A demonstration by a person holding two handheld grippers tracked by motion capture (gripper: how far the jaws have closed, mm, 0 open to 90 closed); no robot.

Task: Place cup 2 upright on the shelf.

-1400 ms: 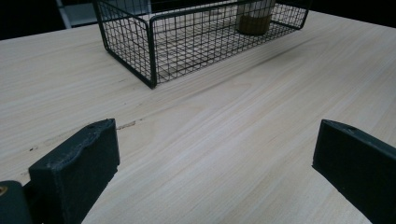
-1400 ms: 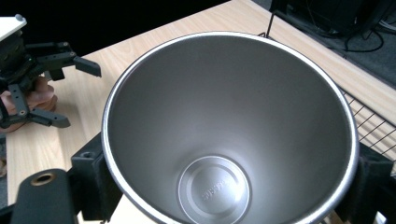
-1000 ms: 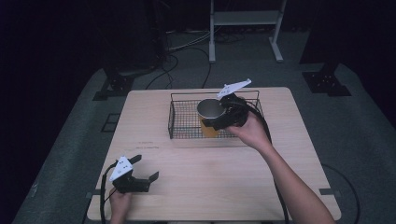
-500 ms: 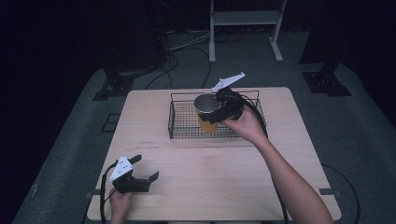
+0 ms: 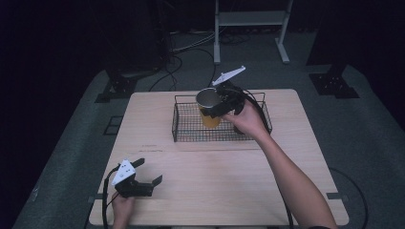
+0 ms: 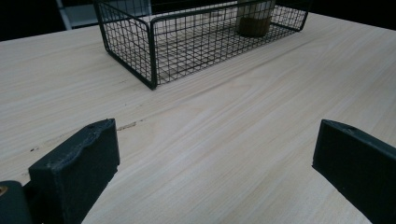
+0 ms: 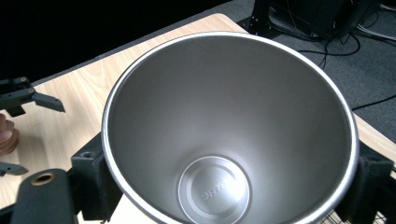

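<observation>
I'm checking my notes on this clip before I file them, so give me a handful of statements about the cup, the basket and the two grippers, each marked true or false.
1. The right gripper has its jaws closed on the metal cup. True.
2. The cup holds liquid. False: the right gripper view shows its steel inside bare down to the bottom.
3. The cup is over the wire basket. True.
4. The left gripper holds a spoon. False: its jaws stand wide apart with nothing between them, low over the wooden table.
5. The basket stands at the table's near edge, by the left gripper. False: it stands on the far half of the table.
</observation>
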